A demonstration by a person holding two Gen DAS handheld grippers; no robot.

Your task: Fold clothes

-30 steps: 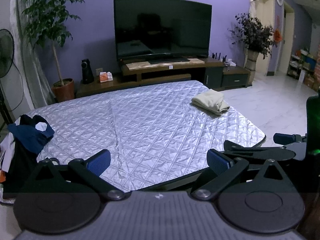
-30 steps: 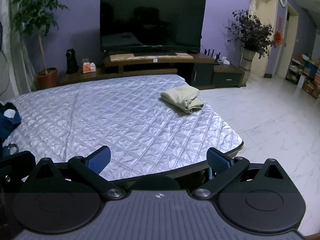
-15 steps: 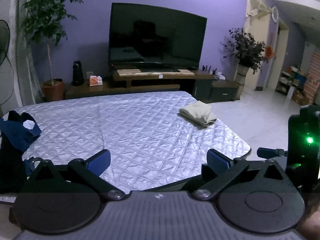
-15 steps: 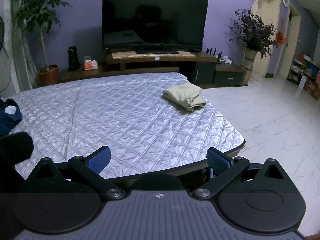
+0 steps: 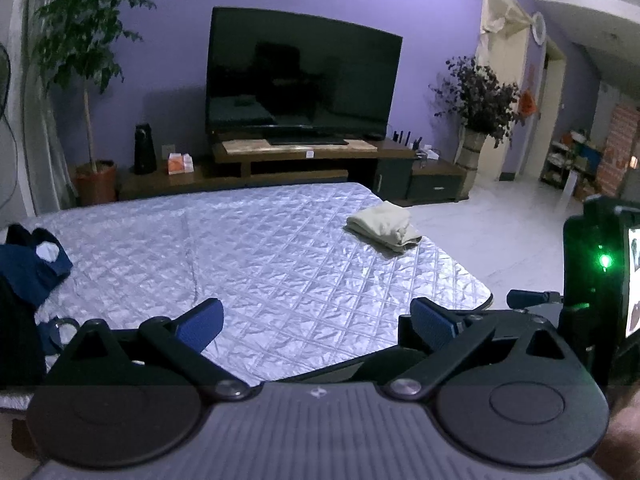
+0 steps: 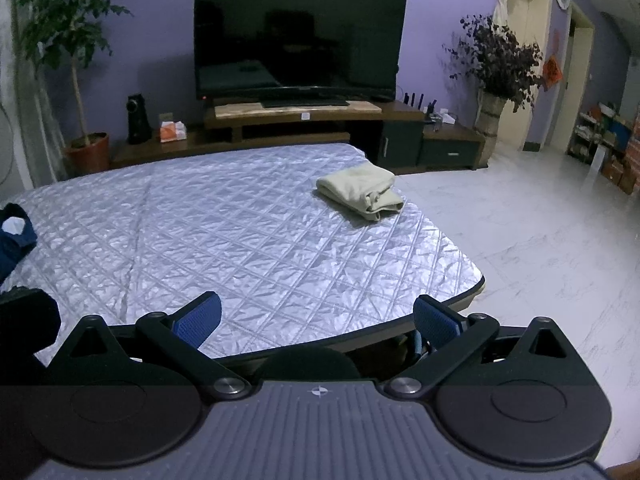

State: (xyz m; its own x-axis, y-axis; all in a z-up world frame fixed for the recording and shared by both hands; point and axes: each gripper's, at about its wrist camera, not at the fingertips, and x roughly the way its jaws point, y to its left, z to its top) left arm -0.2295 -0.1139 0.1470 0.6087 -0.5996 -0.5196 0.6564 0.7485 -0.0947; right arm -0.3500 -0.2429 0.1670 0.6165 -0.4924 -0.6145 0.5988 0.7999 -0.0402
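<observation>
A folded beige garment [image 5: 384,226] [image 6: 360,192] lies near the right edge of the quilted silver table cover [image 5: 248,256] [image 6: 224,232]. A heap of dark blue and black clothes [image 5: 30,268] [image 6: 14,236] sits at the table's left edge. My left gripper [image 5: 316,322] is open over the near table edge, holding nothing. My right gripper [image 6: 316,320] is open too, empty, above the near right corner. The right gripper's body [image 5: 600,280] with a green light shows at the right of the left wrist view.
Behind the table stands a low wooden TV bench [image 6: 304,120] with a large dark TV [image 6: 298,36]. A potted tree [image 6: 76,60] stands back left, a vase of dried flowers [image 6: 496,80] back right. White tiled floor [image 6: 540,232] lies to the right.
Both grippers have risen and drawn back a little from the table, so more of the wall shows. The clothes have not moved. Both jaws stay open.
</observation>
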